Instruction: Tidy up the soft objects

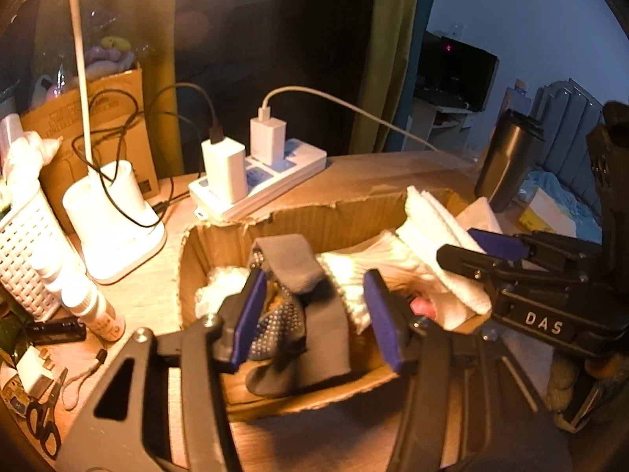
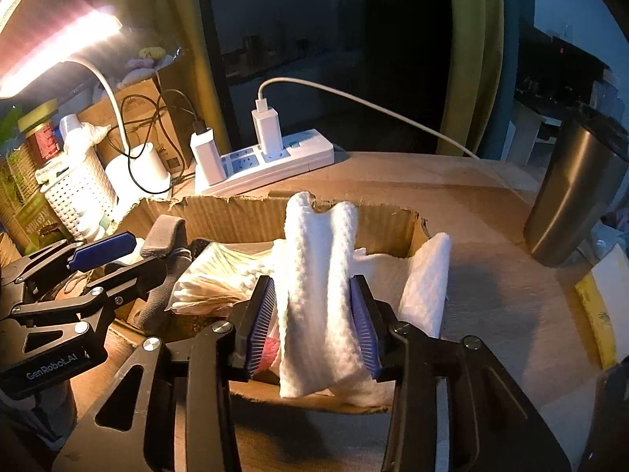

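Box: an open, torn-edged brown cardboard box (image 1: 314, 216) fills the middle of both views, with soft items piled inside.
Left gripper: the black two-finger left gripper (image 1: 314, 314) with blue pads sits low centre in the left wrist view, jaws apart over the box; its pads do not press on anything.
Grey sock: a grey fabric sock with a dotted grip sole (image 1: 302, 314) hangs between the left gripper's pads, draped over the box's near wall; it lies close by the left pad, but whether it touches is unclear.
Right gripper: the black right gripper (image 2: 318, 314) with ribbed blue pads is at lower centre of the right wrist view, jaws partly spread.
White cloth: a folded white waffle-textured cloth (image 2: 314, 295) stands upright between the right gripper's pads, at the box's near edge; the right pad looks to be against it, and whether the left one touches I cannot tell.
Other contents: a white ribbed knit piece (image 1: 354, 275) lies mid-box, and something pink (image 1: 422, 308) shows beneath.
Background: a white power strip with chargers (image 2: 267, 161) behind the box; a white desk lamp base (image 1: 114, 220) at left; a dark metal tumbler (image 2: 570, 196) at right.
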